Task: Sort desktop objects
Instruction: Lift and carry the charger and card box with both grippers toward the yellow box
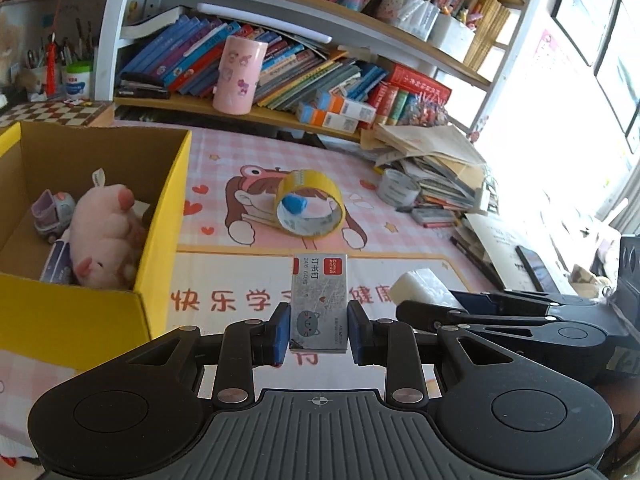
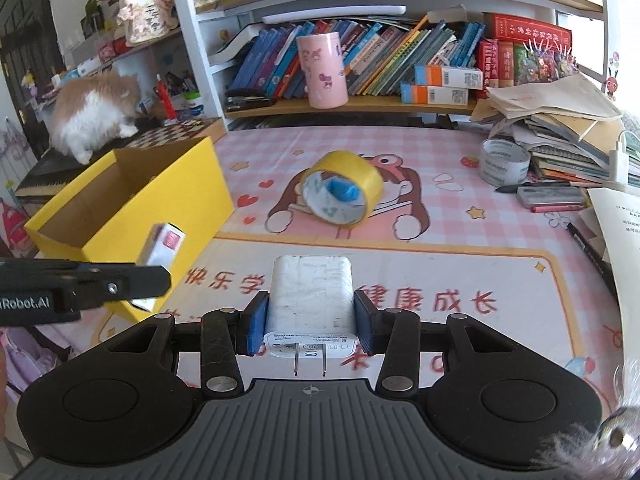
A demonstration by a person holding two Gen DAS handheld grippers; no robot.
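Note:
My left gripper (image 1: pixel 319 330) is shut on a small grey staple box (image 1: pixel 319 300) with a red label, held above the desk mat just right of the yellow box (image 1: pixel 92 316). That staple box (image 2: pixel 162 249) also shows in the right wrist view, beside the yellow box (image 2: pixel 176 204). My right gripper (image 2: pixel 311 322) is shut on a white charger plug (image 2: pixel 310 300), prongs toward the camera. The charger (image 1: pixel 420 286) appears in the left wrist view too. A yellow tape roll (image 1: pixel 310 208) (image 2: pixel 342 188) with a blue piece inside lies on the mat.
The yellow box holds a pink plush pig (image 1: pixel 106 232) and a small toy car (image 1: pixel 52 210). A grey tape roll (image 2: pixel 504 160), pens and stacked papers (image 2: pixel 560 128) crowd the right side. A pink cup (image 2: pixel 323 70) stands on the bookshelf. A cat (image 2: pixel 92 112) sits at the left.

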